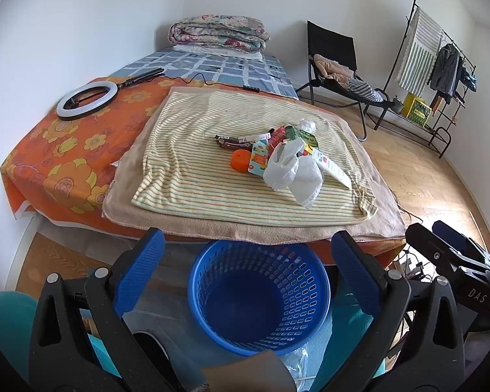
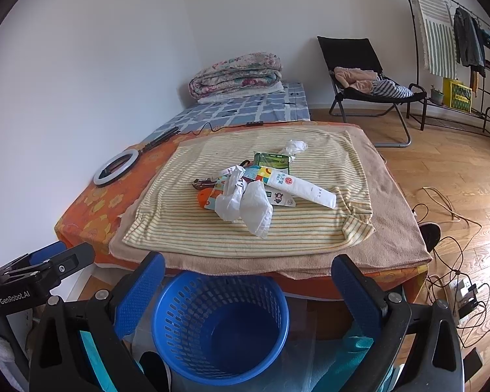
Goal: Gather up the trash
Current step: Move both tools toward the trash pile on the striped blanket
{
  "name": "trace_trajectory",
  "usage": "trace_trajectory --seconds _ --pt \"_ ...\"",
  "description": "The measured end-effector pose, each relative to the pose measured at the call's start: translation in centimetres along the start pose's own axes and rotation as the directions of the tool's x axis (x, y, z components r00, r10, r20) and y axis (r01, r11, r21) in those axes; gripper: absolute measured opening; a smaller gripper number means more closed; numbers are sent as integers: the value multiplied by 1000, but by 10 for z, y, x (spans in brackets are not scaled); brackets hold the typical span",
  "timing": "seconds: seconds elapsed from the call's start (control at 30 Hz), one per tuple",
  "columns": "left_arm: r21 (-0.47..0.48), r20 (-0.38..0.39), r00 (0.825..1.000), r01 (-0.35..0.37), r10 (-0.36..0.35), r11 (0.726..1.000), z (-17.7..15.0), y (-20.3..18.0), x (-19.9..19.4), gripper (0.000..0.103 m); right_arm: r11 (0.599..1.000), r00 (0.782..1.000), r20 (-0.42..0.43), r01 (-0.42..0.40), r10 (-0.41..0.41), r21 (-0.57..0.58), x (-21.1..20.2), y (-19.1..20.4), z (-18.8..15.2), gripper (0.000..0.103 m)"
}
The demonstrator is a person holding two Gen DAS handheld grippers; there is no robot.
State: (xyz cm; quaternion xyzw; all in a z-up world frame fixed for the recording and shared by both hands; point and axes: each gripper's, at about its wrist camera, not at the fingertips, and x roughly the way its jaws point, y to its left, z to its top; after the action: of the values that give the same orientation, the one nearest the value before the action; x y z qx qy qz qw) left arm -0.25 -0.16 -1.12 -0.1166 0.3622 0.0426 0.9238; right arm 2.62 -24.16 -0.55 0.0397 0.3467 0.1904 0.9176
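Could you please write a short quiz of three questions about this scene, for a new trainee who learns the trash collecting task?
1. True or false: the blue basket already holds some of the trash.
2. Where does the trash pile lie? A) on the striped cloth on the bed, B) on the floor, C) on the black chair.
3. How do the left gripper and the right gripper stand, open or shut?

Key:
1. False; the part of its inside that shows is bare.
2. A.
3. Both are open and hold nothing.
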Motion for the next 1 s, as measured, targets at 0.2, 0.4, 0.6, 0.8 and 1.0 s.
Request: trace_trajectory --seconds 0.2,0.4,0.6,0.8,1.0 --pt "-1 0 1000 -1 1 1000 0 0 0 103 1000 1000 0 1 -1 1 -1 -1 1 103" --pt "-3 -1 1000 -2 2 1000 1 0 0 103 1000 1000 0 2 -2 3 0 -1 2 103" --pt "-6 -6 1000 -1 1 1000 -3 -3 2 103 1000 1000 -3 3 -3 0 2 0 2 103" --pt "-14 -17 1000 0 0 1000 -6 -4 5 103 1000 1000 -12 4 -4 -3 6 3 1 103" --pt "-17 -16 1000 -1 1 1000 -7 -4 5 103 1000 1000 -22 4 -4 -2 10 4 -1 103"
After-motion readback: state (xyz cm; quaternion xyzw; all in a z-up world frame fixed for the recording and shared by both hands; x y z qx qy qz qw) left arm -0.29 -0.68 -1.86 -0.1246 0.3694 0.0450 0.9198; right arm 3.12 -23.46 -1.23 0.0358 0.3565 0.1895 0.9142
